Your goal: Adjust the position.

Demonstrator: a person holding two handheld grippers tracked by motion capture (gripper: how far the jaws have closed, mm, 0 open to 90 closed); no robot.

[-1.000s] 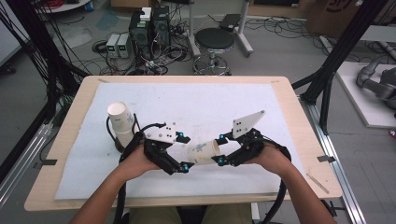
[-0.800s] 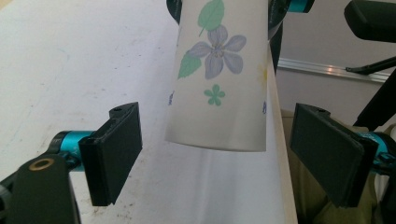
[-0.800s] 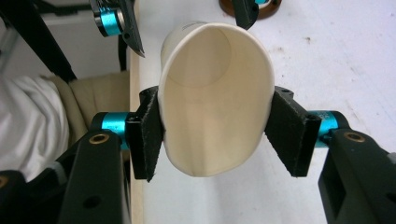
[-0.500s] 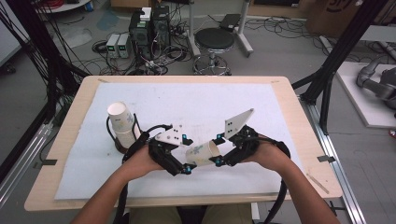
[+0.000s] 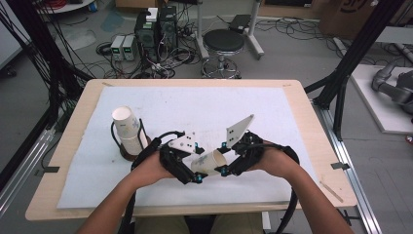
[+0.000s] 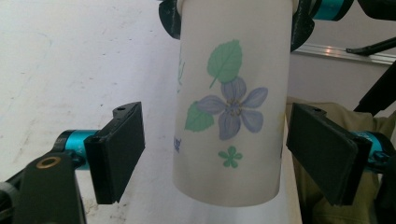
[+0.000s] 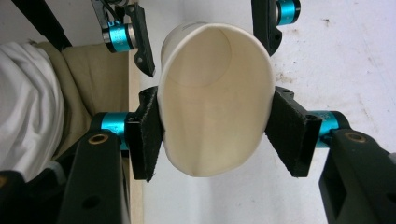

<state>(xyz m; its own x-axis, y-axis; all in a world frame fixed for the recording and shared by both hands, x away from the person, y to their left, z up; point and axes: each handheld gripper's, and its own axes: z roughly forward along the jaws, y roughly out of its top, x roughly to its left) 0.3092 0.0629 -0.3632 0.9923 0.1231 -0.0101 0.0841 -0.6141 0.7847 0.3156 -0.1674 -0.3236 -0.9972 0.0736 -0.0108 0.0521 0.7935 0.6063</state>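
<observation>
Right tool (image 5: 225,163) of mine grips a paper cup (image 5: 208,162) near its rim, low over the white mat (image 5: 272,114) at about six o'clock on the tabletop (image 5: 319,148) in the high view; my left tool (image 5: 194,168) meets it from the nine o'clock side, jaws on either side of the cup's base end. A stack of cups (image 5: 127,130) stands in a dark holder at the tabletop's nine o'clock, well apart from the held cup. In the left gripper view, my left tool (image 6: 215,151) is spread wide, its two pads standing clear of the cup (image 6: 231,100), which hangs between them, base toward six o'clock, printed with a blue flower and green leaves. In the right gripper view, my right tool (image 7: 215,133) is clamped on the cup (image 7: 215,116), both pads pressing the wall so the open mouth is squeezed into an oval, with the left tool's jaws showing beyond it at twelve o'clock.
</observation>
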